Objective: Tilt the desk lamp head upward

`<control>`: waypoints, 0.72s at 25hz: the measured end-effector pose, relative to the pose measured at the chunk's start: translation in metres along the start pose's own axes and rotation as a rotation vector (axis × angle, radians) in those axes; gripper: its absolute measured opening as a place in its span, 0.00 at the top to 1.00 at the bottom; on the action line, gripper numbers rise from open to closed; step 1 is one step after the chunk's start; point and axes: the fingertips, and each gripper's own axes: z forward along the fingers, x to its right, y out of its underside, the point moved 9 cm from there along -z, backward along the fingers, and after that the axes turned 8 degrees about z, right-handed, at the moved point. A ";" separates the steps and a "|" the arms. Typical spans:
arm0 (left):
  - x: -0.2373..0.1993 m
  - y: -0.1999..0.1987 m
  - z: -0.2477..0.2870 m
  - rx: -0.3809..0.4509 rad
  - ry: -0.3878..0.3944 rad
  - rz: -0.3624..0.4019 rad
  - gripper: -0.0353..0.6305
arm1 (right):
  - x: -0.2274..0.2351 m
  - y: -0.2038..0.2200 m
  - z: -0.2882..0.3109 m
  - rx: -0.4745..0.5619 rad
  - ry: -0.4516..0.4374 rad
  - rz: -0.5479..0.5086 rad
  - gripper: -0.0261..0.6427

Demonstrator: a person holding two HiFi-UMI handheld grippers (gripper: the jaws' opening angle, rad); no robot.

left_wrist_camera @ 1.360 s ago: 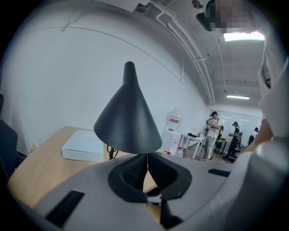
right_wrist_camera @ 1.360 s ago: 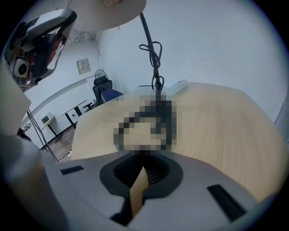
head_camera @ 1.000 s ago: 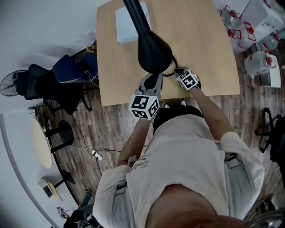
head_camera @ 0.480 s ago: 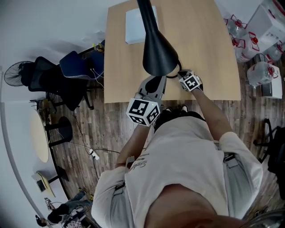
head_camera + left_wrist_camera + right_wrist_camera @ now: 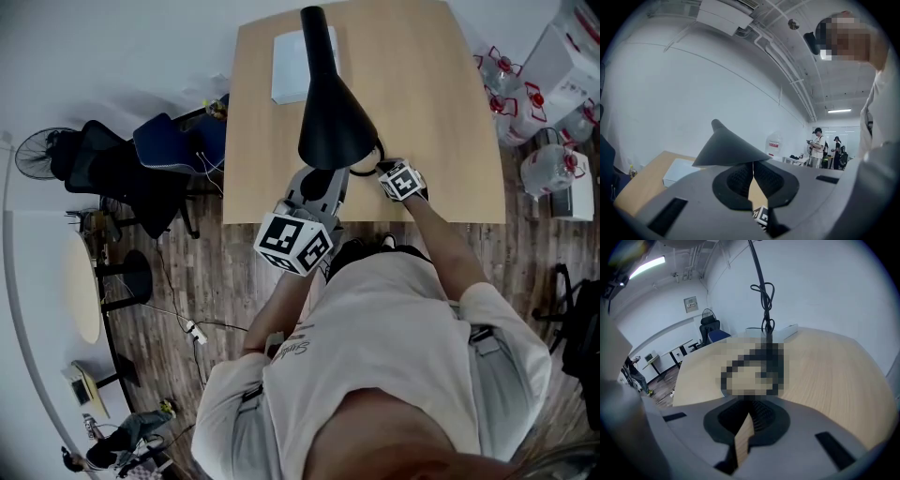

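Since a second ago, the black cone-shaped lamp head (image 5: 333, 127) is swinging clear of the flat white box (image 5: 289, 56). Its thin black neck (image 5: 317, 42) was lying across the box. Now it is running along the box's right edge, and its far end is showing. The left claw's square-marked cube (image 5: 293, 244) is also sitting lower, further off the table edge.

Brown plank floor (image 5: 234, 281) is filling the lower part of the head view. The light wooden tabletop (image 5: 441, 84) is taking up the top. The person in the pale shirt (image 5: 375, 356) is standing at its near edge and reaching both arms forward.

The lamp head is hanging over the near half of the tabletop. Its wide mouth is pointing toward the person and its narrow end is pointing away. A blue chair (image 5: 173, 141) is standing just beside the tabletop's left side. The white box is lying flat near the far edge.

The left claw (image 5: 753, 169) is reaching in under the lamp head's wide rim. Its jaws are pinching together on that rim, so it is holding the lamp head.

The right claw (image 5: 753, 411) is sitting low over the tabletop, just right of the lamp head. Its jaws are squeezing together, leaving only a thin gap lower down. A blurred patch is covering what lies right past its tips, so I cannot tell if it is touching anything. A thin black cord (image 5: 764, 291) is hanging down in loops ahead of it.
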 end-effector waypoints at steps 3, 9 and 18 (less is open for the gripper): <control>0.002 -0.012 -0.002 0.020 0.004 -0.009 0.92 | -0.001 0.000 0.000 -0.004 0.000 -0.011 0.97; 0.003 -0.033 -0.006 0.060 0.008 -0.021 0.92 | -0.001 0.000 0.000 -0.003 0.002 -0.011 0.97; 0.005 -0.075 -0.005 0.103 0.047 0.015 0.92 | -0.001 -0.002 0.000 -0.009 0.008 -0.006 0.97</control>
